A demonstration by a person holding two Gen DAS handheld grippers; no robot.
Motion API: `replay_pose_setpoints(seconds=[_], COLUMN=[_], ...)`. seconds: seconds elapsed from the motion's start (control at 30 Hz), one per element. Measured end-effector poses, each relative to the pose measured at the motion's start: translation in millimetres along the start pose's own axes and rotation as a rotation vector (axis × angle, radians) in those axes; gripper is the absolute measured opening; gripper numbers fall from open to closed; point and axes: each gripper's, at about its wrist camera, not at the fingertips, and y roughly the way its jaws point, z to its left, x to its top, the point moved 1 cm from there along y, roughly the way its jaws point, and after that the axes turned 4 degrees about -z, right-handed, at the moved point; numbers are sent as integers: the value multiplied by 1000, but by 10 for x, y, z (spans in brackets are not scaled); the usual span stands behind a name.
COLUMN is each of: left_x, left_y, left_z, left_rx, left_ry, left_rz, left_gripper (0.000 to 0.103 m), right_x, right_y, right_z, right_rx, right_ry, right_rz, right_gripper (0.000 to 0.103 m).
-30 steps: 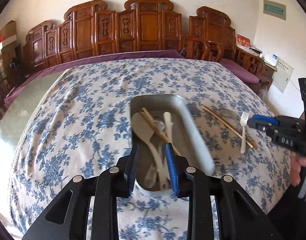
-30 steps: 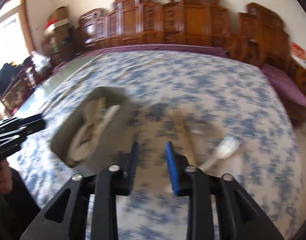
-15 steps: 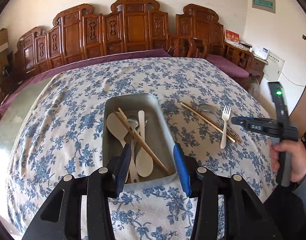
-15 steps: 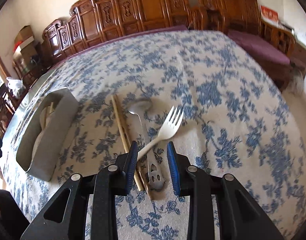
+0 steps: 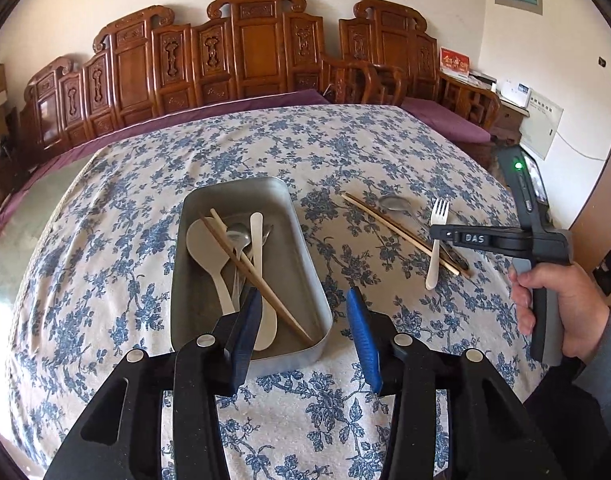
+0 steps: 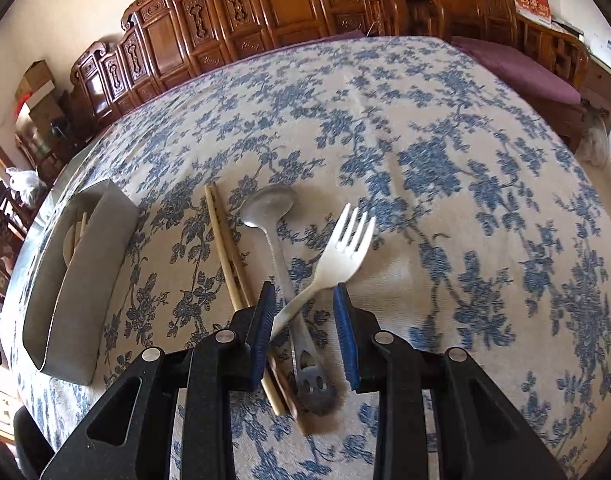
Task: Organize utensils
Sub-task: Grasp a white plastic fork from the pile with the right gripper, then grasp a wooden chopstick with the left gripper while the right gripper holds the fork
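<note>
On counter (image 5: 153, 184), under blue floral cloth: metal tray (image 5: 305, 256) left of centre, holding white rice paddle (image 5: 207, 248), chopstick pair (image 5: 261, 280), metal spoon (image 5: 238, 240), white handle piece.
Left tool (image 5: 303, 330) low over tray's near end, jaws apart, nothing between pads. Left finger over tray interior above paddle handle, right finger outside tray's right wall, near right corner of tray between them.
Right of tray, well apart from it, loose group on cloth: second chopstick pair (image 6: 225, 252), metal ladle-spoon (image 6: 279, 240), white plastic fork (image 6: 337, 256).
Right tool (image 6: 305, 320) directly over that group, held in person's right hand (image 5: 561, 304), jaws part open, not pinching.
Fork handle crossing over spoon handle, running diagonally into gap, near end close against left pad; contact not resolvable.
Spoon handle lying lengthwise through gap, pierced end nearest camera below pads.
Chopsticks just outside and under left finger, alongside spoon.
Fork tines pointing away, up-right of tool.
</note>
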Motion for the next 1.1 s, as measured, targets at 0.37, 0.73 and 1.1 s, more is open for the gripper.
replay_pose_setpoints(seconds=[0.37,0.73,1.1], left_x=[-4,84,347], left_y=[-26,109,682], left_z=[-26,-253,-803], left_rx=[20,10,-47], left_ry=[11,53,98], left_rz=[5,20,62], left_gripper=[42,42,43], right_x=[-67,-77,-13], right_y=[-56,-277,-358], right_z=[-73,-133,-401], right_rx=[-35,-22,-61], right_ry=[44,-12,-52], right_rz=[14,-36,-70], right_gripper=[11,8,8])
